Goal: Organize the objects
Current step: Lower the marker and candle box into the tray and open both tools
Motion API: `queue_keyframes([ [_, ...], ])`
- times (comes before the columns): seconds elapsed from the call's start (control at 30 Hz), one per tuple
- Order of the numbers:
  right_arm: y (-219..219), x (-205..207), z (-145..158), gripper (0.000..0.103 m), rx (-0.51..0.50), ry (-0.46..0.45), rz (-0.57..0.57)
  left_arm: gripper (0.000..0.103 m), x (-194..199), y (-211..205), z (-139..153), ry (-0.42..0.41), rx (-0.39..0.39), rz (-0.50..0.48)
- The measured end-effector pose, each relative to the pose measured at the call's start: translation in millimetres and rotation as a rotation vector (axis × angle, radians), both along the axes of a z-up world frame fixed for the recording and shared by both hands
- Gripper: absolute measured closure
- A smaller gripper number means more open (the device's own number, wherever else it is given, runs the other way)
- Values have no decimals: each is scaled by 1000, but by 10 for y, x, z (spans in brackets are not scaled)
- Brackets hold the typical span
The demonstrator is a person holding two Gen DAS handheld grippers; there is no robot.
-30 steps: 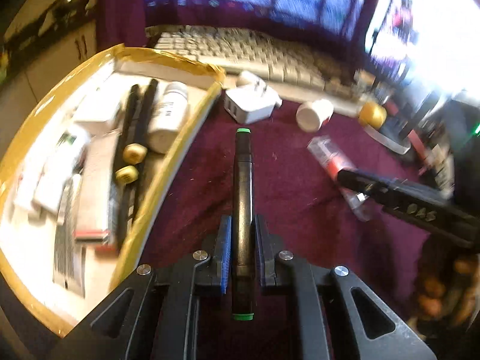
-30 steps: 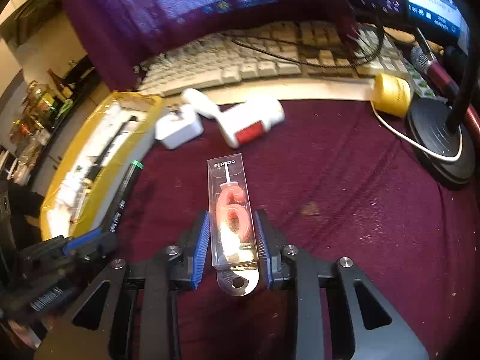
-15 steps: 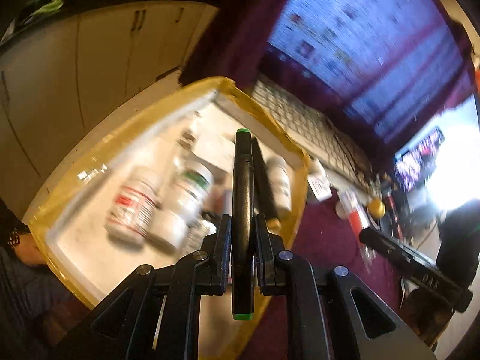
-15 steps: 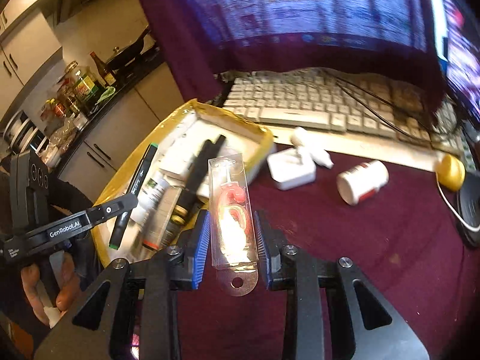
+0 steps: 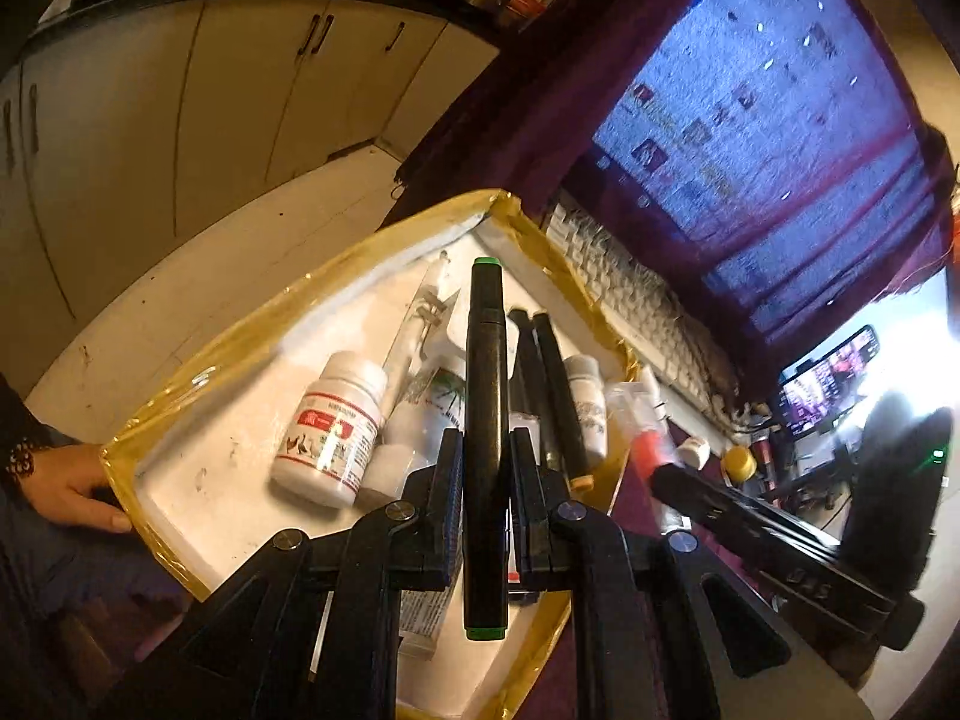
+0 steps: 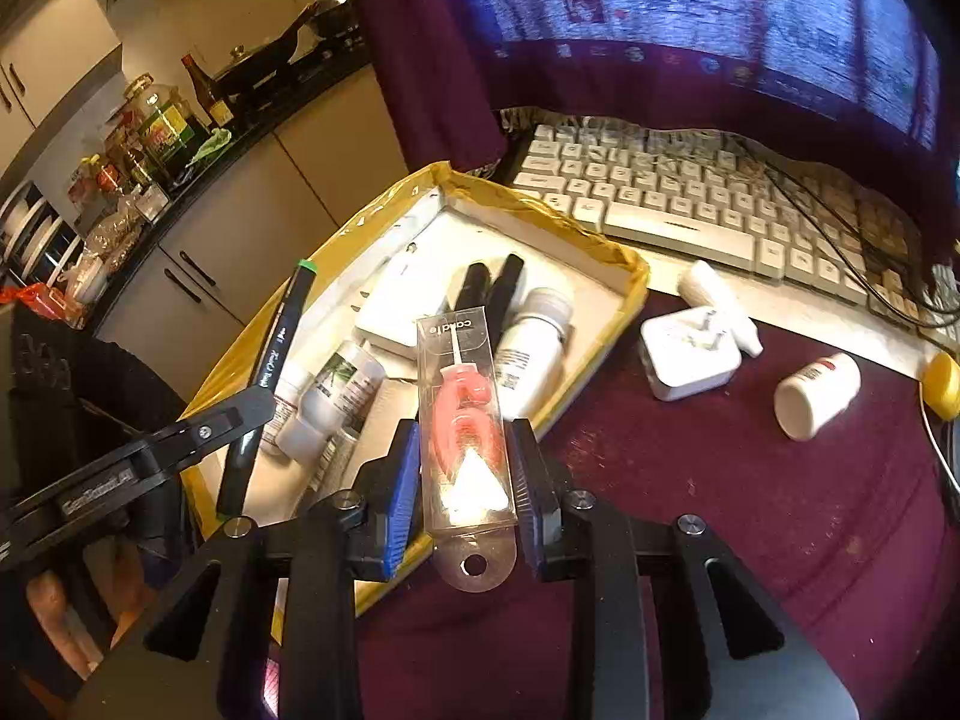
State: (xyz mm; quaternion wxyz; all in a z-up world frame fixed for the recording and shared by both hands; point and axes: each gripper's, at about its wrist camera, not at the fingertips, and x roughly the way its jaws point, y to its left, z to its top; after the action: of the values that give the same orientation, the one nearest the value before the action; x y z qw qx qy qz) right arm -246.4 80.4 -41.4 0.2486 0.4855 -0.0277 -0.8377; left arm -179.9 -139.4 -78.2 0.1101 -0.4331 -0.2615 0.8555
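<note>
My left gripper [image 5: 486, 468] is shut on a black marker with green ends [image 5: 486, 420], held above the yellow-rimmed white tray [image 5: 198, 372]. The marker also shows in the right wrist view [image 6: 270, 372]. My right gripper [image 6: 465, 450] is shut on a clear candle package with a pink number candle [image 6: 465, 414], held over the tray's right edge [image 6: 624, 264]. In the tray lie several pill bottles [image 5: 330, 438], two black pens [image 5: 552, 384] and a white box [image 6: 402, 306].
On the maroon cloth to the right lie a white charger plug [image 6: 690, 354], a small white bottle [image 6: 720, 306], a white pill bottle [image 6: 816, 396] and a yellow cap [image 6: 942, 387]. A keyboard [image 6: 690, 198] lies behind. A hand [image 5: 72, 486] holds the tray's corner.
Both grippers have moved left from over the maroon cloth to over the tray, each still holding its object. The candle package was lifted off the cloth.
</note>
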Motion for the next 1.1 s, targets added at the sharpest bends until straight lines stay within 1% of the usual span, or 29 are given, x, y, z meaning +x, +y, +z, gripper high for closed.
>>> queue_keyframes([
  [0.17, -138, -40, 37, 76, 23, 24, 10, 92, -18, 25, 73, 5, -29, -7],
  [0.27, -186, -94, 6, 76, 43, 27, 6, 92, -43, 49, 64, -3, -8, -17],
  [0.4, -197, -172, -50, 76, 58, 29, -14, 92, -55, 156, 16, -11, -11, -38],
  [0.5, -208, -191, -28, 76, 58, 47, -10, 92, 31, 199, 33, 17, 4, -33],
  [0.57, -244, -219, -16, 76, 64, 57, -8, 92, 67, 237, 26, 19, 21, -44],
  [0.63, -281, -269, -30, 76, 60, 51, -10, 92, 59, 298, -8, 12, 0, -56],
  [0.7, -295, -317, -45, 76, 47, 51, -14, 92, -6, 329, -83, -22, -25, -51],
  [0.77, -291, -357, -58, 76, 37, 48, -16, 92, -89, 336, -137, -42, -32, -53],
  [0.83, -273, -398, -75, 76, 34, 46, -21, 92, -160, 353, -185, -61, -57, -52],
  [0.9, -266, -441, -103, 76, 38, 38, -24, 92, -222, 353, -206, -65, -56, -55],
  [1.03, -269, -510, -162, 76, 44, 15, -28, 92, -349, 410, -214, -82, -98, -59],
  [1.1, -261, -519, -175, 76, 49, 12, -35, 92, -406, 417, -233, -87, -100, -49],
])
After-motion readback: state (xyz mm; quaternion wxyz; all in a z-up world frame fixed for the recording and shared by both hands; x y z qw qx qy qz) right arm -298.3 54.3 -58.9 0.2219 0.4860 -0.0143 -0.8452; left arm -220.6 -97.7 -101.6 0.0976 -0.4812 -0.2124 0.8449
